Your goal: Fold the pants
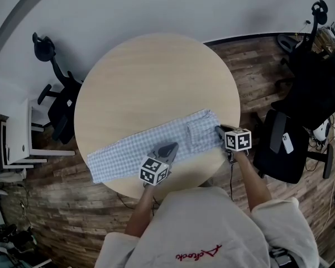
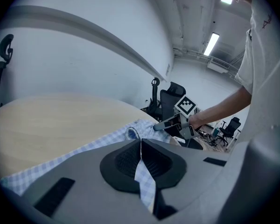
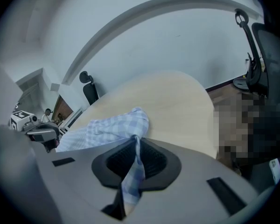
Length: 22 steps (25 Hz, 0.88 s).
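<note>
Blue-and-white checked pants [image 1: 156, 141] lie in a long band across the near side of the round wooden table [image 1: 151, 77]. My left gripper [image 1: 168, 149] is shut on the pants' near edge about halfway along; a strip of checked cloth [image 2: 144, 174] runs between its pads. My right gripper [image 1: 219, 130] is at the right end of the pants, and its jaws pinch a fold of the checked fabric [image 3: 133, 171]. In the left gripper view the right gripper [image 2: 165, 123] shows beyond the cloth.
A black office chair [image 1: 293, 144] stands just right of the table, close to my right arm. Another black chair [image 1: 56, 94] and a white side table [image 1: 17, 141] stand at the left. The table's far half is bare wood.
</note>
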Motion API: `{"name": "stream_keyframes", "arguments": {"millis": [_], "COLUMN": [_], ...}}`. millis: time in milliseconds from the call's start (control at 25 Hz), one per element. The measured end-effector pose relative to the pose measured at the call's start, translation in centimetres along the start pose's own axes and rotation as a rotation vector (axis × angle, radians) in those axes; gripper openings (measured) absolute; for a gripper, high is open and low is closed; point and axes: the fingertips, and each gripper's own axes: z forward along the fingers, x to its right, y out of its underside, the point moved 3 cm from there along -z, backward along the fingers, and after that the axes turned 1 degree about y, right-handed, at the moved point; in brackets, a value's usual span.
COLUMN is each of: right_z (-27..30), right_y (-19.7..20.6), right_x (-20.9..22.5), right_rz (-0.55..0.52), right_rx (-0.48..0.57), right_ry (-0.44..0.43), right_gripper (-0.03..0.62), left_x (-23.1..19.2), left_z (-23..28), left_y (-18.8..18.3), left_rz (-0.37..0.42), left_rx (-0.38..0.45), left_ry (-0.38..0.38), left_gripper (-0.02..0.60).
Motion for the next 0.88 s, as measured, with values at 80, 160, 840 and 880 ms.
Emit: {"name": "stream_keyframes", "arguments": {"millis": [80,160,840,880], "right_z": [-0.7,-1.6,-4.7,-4.9], "right_y": [-0.8,-1.5,-4.2,-4.4], "right_x": [1.3,2.6,9.3,9.0], "right_rz": [0.001,0.005,-0.018,-0.023], "right_rx": [0.019,0.038,0.061,0.069], "right_ry": [0.018,0.036,0.149,0.15], "right_gripper": [0.052,0.052,0.052,0.052], "left_x": [-0.2,-0.1,0.5,0.4], "left_z": [0.1,0.3,1.2,1.1], "left_y": [-0.2,-0.2,-0.2,-0.1], "left_rz": [0.003,0.007,0.03,0.032], "left_rx": [-0.003,-0.01,-0.044,-0.043], "left_ry": [0.002,0.004,0.045,0.046], "left_gripper": [0.034,0.034,0.034,0.034]}}
